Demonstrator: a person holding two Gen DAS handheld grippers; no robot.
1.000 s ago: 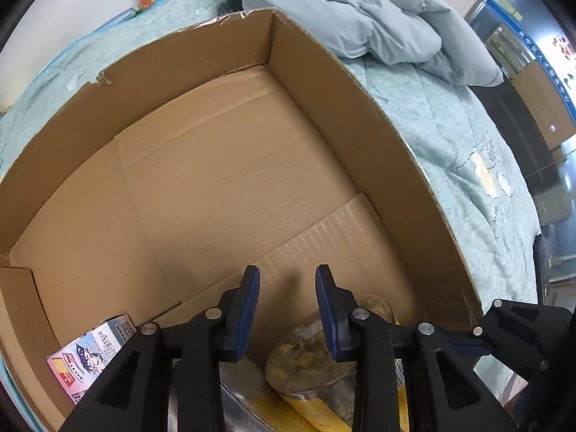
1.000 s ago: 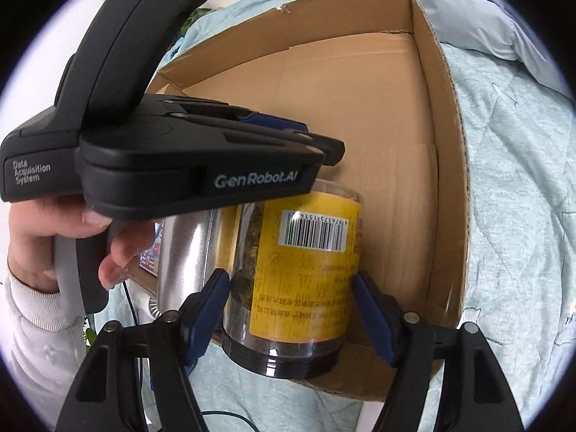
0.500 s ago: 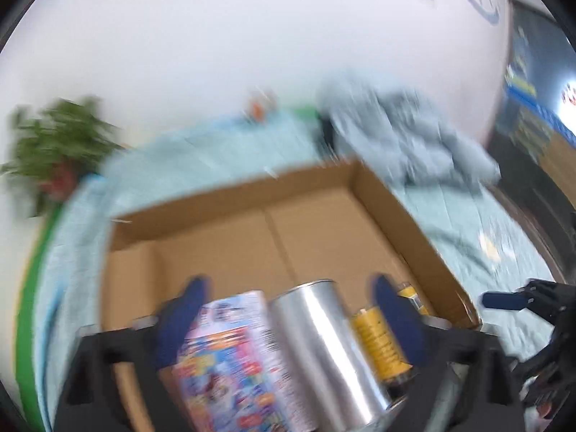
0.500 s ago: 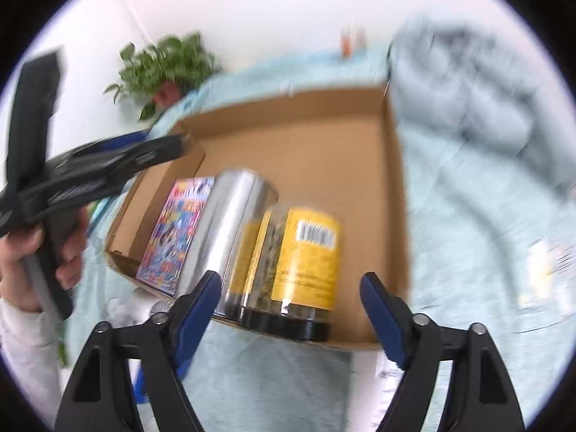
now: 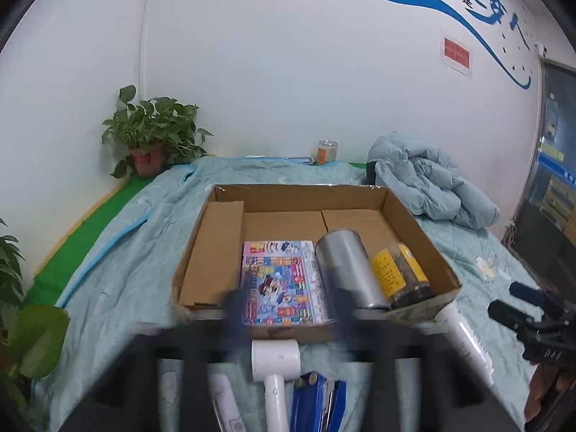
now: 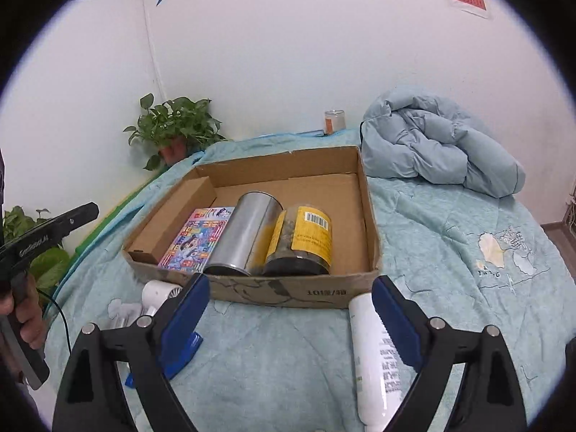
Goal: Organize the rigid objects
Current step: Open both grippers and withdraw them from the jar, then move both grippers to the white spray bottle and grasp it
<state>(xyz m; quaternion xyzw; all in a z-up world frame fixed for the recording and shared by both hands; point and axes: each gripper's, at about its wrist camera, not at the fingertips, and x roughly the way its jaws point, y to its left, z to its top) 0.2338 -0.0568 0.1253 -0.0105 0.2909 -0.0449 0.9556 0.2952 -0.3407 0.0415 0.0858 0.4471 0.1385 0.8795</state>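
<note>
Right tongs (image 6: 289, 304) spread and opening, nothing between, above bed's near edge. Left tongs (image 5: 288, 309) blurred, spread wide, empty. White bottle (image 6: 374, 352) lies on bed (image 6: 450, 244) just before cardboard box (image 6: 298, 291). Left view alone shows whole white hair dryer (image 5: 275, 360) and blue item (image 5: 316, 399) at near edge. In box, side by side: colourful booklet (image 6: 196, 241), silver can (image 6: 244, 234), yellow-labelled jar (image 6: 302, 241). Right view alone shows jar's barcode. Far edge: blue jacket (image 6: 432, 144), small jar (image 6: 334, 120), potted plant (image 6: 176, 129).
</note>
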